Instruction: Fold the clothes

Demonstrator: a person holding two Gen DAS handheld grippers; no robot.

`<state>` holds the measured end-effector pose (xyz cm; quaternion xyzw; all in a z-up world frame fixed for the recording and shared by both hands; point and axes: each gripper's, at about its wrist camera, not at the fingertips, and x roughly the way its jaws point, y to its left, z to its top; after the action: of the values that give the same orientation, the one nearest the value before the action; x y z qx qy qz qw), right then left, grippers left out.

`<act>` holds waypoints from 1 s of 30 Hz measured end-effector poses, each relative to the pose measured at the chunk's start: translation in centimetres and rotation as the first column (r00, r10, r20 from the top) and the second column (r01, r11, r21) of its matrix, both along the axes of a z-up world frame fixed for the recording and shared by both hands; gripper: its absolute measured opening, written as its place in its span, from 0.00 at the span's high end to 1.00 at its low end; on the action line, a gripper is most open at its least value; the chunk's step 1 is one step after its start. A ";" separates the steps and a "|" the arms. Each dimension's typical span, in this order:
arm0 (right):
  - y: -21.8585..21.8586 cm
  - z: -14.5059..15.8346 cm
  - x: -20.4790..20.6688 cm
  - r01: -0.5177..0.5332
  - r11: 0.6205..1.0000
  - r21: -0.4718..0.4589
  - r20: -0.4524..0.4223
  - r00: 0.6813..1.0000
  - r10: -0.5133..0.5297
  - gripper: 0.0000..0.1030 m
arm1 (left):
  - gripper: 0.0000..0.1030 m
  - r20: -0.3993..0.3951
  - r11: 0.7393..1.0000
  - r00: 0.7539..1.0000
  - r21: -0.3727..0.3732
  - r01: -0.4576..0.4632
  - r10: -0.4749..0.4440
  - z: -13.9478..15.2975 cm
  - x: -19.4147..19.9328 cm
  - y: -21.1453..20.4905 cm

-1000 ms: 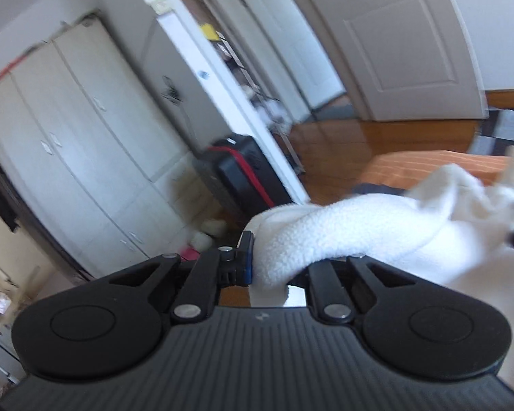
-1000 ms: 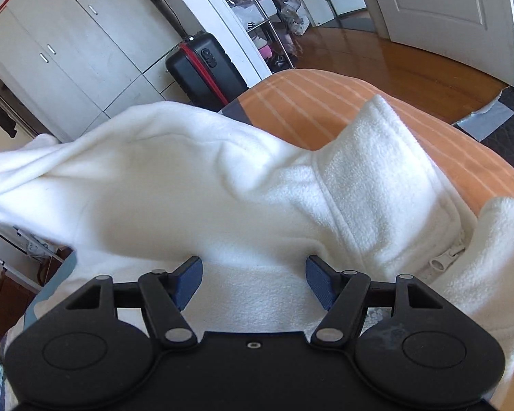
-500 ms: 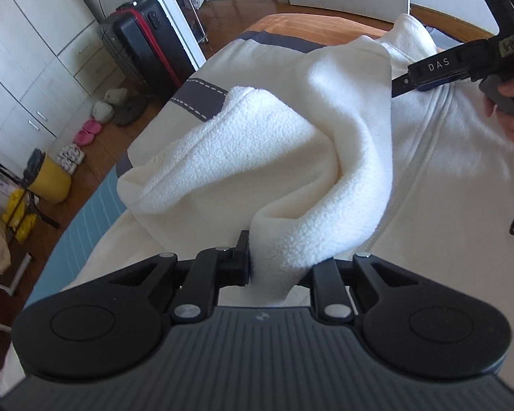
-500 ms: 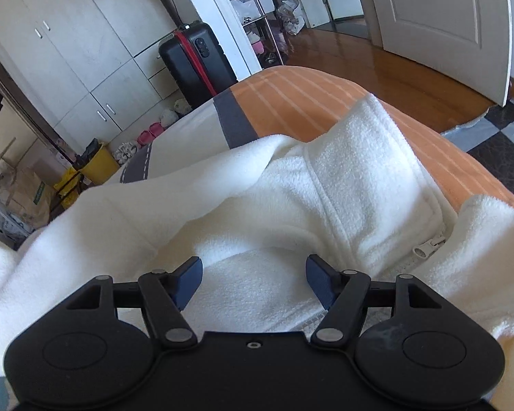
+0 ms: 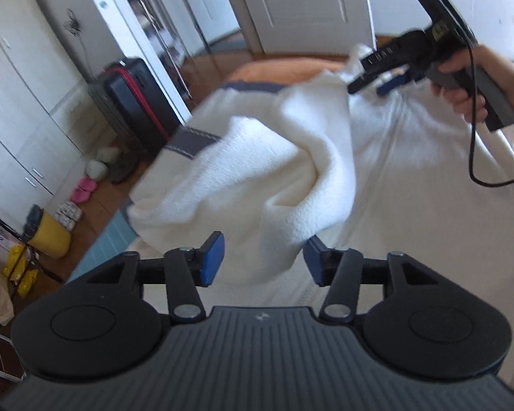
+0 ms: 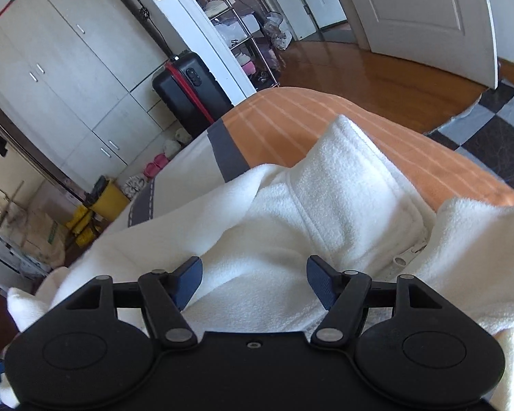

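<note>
one fleece [image 5: 250,185] lies on the bed [image 6: 291,126], thick, white and fluffy, a zipper [image 6: 402,258] near its collar. its folded-over sleeve looks bulky enough to spring back or slump off now, since the left gripper [image 5: 262,260] is opening with the sleeve's end between its pads, no longer pinched. the right gripper [image 6: 253,279] hovers released over the body, holding nothing, so nothing pins the fold.
</note>
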<state>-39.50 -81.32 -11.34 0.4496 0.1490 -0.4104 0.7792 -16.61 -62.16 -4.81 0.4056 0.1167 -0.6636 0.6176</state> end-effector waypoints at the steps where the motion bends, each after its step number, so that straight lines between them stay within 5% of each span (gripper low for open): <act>1: -0.1 -0.3 -0.3 -0.036 0.999 0.025 0.095 0.995 0.034 0.28 | 0.46 0.046 0.999 0.999 -0.046 -0.017 0.019 0.0 0.2 0.2; 4: -0.2 -1.8 0.3 -0.226 0.964 0.139 0.419 0.896 0.149 0.28 | 0.44 0.236 0.994 0.970 -0.106 -0.032 0.056 -1.9 0.2 -0.7; 5: 0.0 -2.0 0.8 -0.267 0.952 0.149 0.465 0.869 0.172 0.28 | 0.44 0.266 0.995 0.964 -0.098 -0.007 0.033 -2.9 0.2 -1.1; 10: 2.2 -2.2 5.9 -0.336 0.927 0.166 0.334 0.904 0.268 0.25 | 0.41 0.310 0.988 0.946 -0.092 0.125 -0.091 -7.2 -0.6 -2.0; 13: 3.5 -4.0 8.3 -0.371 0.904 0.212 0.341 0.895 0.287 0.27 | 0.41 0.199 0.994 0.977 -0.063 0.092 -0.078 -7.8 -1.1 -2.3; 14: 3.9 -4.2 8.7 -0.381 0.901 0.206 0.351 0.889 0.295 0.33 | 0.41 0.162 0.995 0.984 -0.051 0.086 -0.077 -7.8 -1.1 -2.1; 16: 4.3 -3.8 8.9 -0.370 0.915 0.160 0.357 0.886 0.296 0.77 | 0.41 0.149 0.994 0.985 -0.064 0.093 -0.082 -8.3 -1.2 -0.8; 17: 4.2 -3.1 8.7 -0.359 0.926 0.115 0.357 0.885 0.299 0.80 | 0.41 0.165 0.993 0.983 -0.078 0.090 -0.076 -8.6 -1.2 -0.1; 22: 3.3 1.2 5.9 -0.234 0.971 -0.046 0.467 0.854 0.228 0.83 | 0.31 0.142 0.989 0.986 -0.108 0.105 -0.089 -9.9 -0.5 1.7; 25: 3.6 3.2 5.3 -0.193 0.974 -0.118 0.402 0.888 0.224 0.83 | 0.29 0.165 0.984 0.983 -0.141 0.105 -0.082 -10.1 -1.1 1.0; 30: 3.1 3.5 4.4 -0.190 0.976 -0.107 0.441 0.871 0.218 0.83 | 0.15 0.153 0.979 0.988 -0.203 0.026 0.006 -9.8 -2.4 -2.0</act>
<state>-35.05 -78.25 -7.80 0.4902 -0.0011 -0.2148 0.8447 -19.03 -64.19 -14.63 0.3905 -0.0019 -0.6421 0.6598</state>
